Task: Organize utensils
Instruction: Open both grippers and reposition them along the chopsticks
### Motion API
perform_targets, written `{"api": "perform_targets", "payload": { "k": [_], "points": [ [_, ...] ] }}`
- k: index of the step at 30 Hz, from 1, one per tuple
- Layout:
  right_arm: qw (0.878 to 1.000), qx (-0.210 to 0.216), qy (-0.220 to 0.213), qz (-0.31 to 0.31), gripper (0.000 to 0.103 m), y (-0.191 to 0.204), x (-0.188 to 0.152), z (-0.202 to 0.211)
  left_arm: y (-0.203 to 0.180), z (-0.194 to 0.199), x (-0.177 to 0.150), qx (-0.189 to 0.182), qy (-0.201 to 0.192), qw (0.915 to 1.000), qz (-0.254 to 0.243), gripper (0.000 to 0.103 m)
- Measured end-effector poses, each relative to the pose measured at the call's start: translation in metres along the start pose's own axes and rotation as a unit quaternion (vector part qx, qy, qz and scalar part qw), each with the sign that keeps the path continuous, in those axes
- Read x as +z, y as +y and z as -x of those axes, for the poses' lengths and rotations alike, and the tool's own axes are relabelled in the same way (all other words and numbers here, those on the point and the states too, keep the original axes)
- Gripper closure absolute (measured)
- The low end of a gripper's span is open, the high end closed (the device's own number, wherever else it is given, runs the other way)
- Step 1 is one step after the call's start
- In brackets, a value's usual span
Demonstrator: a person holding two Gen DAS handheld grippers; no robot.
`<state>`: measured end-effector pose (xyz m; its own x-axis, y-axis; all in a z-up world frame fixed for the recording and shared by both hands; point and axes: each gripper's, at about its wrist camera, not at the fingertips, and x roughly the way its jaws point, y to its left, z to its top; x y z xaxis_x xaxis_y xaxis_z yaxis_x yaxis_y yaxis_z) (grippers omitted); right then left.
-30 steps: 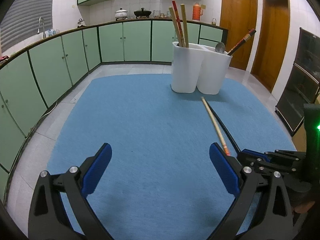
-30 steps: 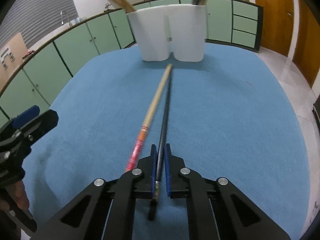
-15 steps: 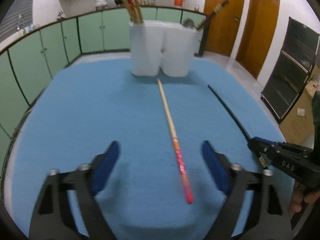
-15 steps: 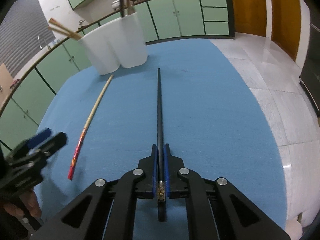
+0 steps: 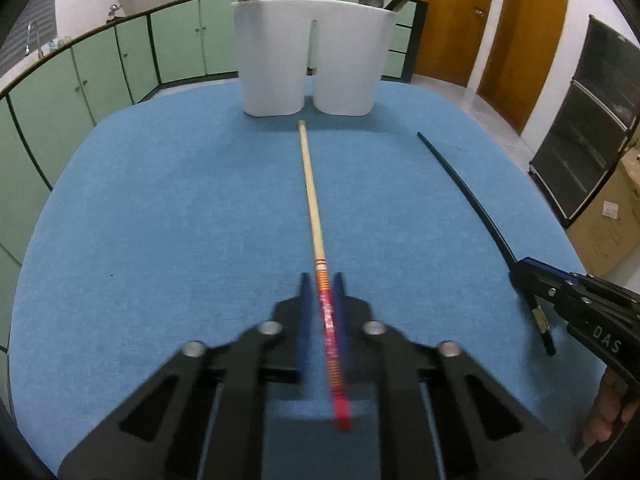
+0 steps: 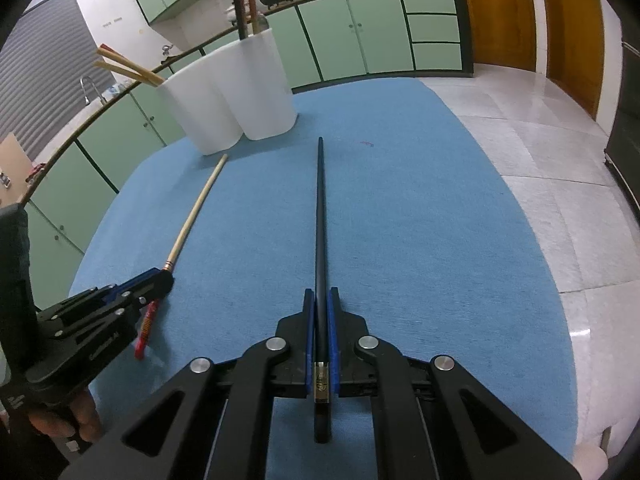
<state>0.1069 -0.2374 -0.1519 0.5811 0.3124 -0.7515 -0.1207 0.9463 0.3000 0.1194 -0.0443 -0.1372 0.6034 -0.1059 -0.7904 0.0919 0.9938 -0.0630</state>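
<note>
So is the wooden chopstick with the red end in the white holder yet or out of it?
Out. The wooden chopstick lies on the blue mat, its tip short of the white holder, its red end pinched in the left tool.

Two chopsticks (image 5: pixel 311 196) (image 6: pixel 320 216) side by side on the table (image 5: pixel 160 208), tips toward the utensil holder (image 5: pixel 312 56) behind them.
</note>
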Motion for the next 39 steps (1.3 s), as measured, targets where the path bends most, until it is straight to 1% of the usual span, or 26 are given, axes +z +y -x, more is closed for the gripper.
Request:
{"api": "perform_targets", "payload": {
  "k": [4,7,9,13,14,15,16,17,18,20,23,28,30,32,39],
  "points": [
    [1.000,0.009,0.004,0.011,0.097,0.010,-0.001,-0.001,0.007,0.005,-0.002,0.011,0.000,0.9999,-0.002,0.098],
    [1.000,0.013,0.006,0.016,0.097,0.018,-0.001,-0.005,0.018,0.008,-0.003,0.023,0.000,0.9997,0.011,0.098],
    [1.000,0.014,0.006,0.018,0.097,0.022,0.001,-0.009,0.026,0.007,-0.001,0.019,0.002,0.9995,0.023,0.098],
    [1.000,0.010,0.003,0.024,0.096,0.028,0.004,-0.013,0.027,0.006,0.000,0.015,0.003,0.9997,0.020,0.097],
    [1.000,0.012,0.001,0.025,0.093,0.027,0.003,-0.012,0.027,0.008,-0.001,0.010,0.002,0.9997,0.021,0.092],
    [0.999,0.018,-0.001,0.031,0.091,0.028,0.000,-0.009,0.027,0.010,-0.003,-0.001,0.001,0.9998,0.022,0.079],
    [0.999,0.018,-0.004,0.037,0.089,0.029,-0.002,-0.006,0.027,0.012,-0.005,-0.006,-0.003,0.9998,0.020,0.070],
    [0.999,0.016,-0.008,0.044,0.086,0.030,-0.005,-0.003,0.026,0.016,-0.009,-0.003,-0.008,0.9998,0.016,0.054],
    [0.999,0.015,-0.011,0.050,0.083,0.029,-0.008,0.002,0.026,0.020,-0.014,0.000,-0.015,0.9998,0.011,0.052],
    [0.998,0.016,-0.016,0.057,0.082,0.029,-0.016,0.009,0.028,0.024,-0.024,-0.006,-0.014,0.9998,0.010,0.052],
    [0.998,0.015,-0.012,0.061,0.082,0.027,-0.030,0.013,0.034,0.035,-0.036,-0.010,-0.018,0.9995,0.023,0.052],
    [0.997,0.007,-0.016,0.070,0.082,0.029,-0.036,0.019,0.031,0.041,-0.045,0.000,-0.015,0.9998,0.017,0.052],
    [0.997,0.002,-0.017,0.078,0.082,0.032,-0.039,0.019,0.025,0.044,-0.051,0.008,-0.018,0.9998,0.002,0.052],
    [0.996,0.000,-0.018,0.082,0.082,0.033,-0.039,0.019,0.023,0.045,-0.052,0.011,-0.019,0.9997,-0.005,0.052],
    [0.996,-0.002,-0.018,0.087,0.081,0.034,-0.040,0.019,0.026,0.043,-0.050,0.009,-0.016,0.9998,-0.004,0.052]
  ]
}}
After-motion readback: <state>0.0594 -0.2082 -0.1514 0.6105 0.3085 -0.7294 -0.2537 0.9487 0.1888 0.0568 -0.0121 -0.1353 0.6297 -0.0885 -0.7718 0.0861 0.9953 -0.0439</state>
